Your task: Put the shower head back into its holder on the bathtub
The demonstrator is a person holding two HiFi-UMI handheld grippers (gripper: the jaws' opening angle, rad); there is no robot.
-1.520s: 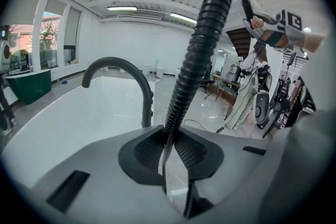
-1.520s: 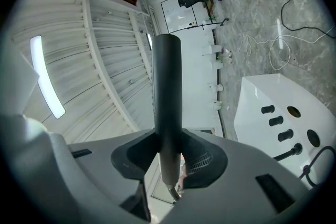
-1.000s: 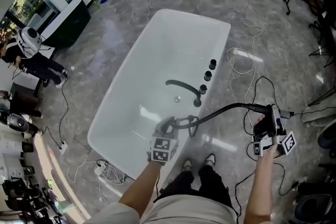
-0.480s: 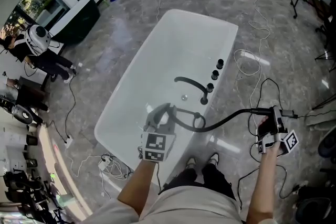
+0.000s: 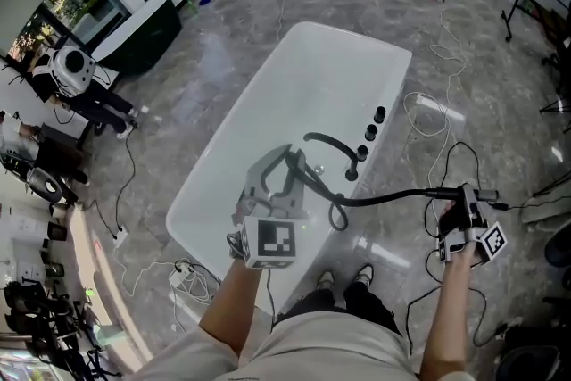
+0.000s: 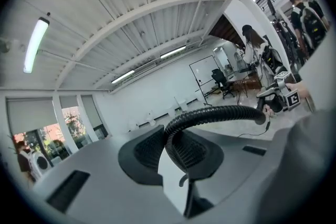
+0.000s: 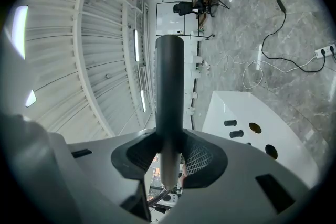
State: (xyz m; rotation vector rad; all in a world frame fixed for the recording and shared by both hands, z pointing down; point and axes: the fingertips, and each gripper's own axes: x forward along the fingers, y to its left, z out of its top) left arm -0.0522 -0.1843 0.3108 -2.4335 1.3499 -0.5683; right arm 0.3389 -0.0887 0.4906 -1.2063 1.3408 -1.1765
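Observation:
The white bathtub (image 5: pixel 268 103) lies below me, with a dark spout (image 5: pixel 326 144) and two knobs (image 5: pixel 374 122) on its right rim. My left gripper (image 5: pixel 270 177) hangs high over the tub's near end, shut on the black ribbed hose (image 6: pixel 220 113), which loops beside it. To the right of the tub, my right gripper (image 5: pixel 463 202) is shut on the dark shower head handle (image 7: pixel 169 86). From there the hose (image 5: pixel 393 194) runs left to the loop. In the right gripper view the tub's deck shows two round holes (image 7: pixel 255 127) next to the knobs.
Loose cables (image 5: pixel 426 116) snake over the grey marble floor right of the tub. A power strip (image 5: pixel 183 274) lies at the tub's near corner. People (image 5: pixel 76 85) stand at the far left. My shoes (image 5: pixel 343 277) are close to the tub's near end.
My left gripper has risen out of the tub with the hose, which lifts the loop over the near rim. The right gripper has kept its place beside the tub.

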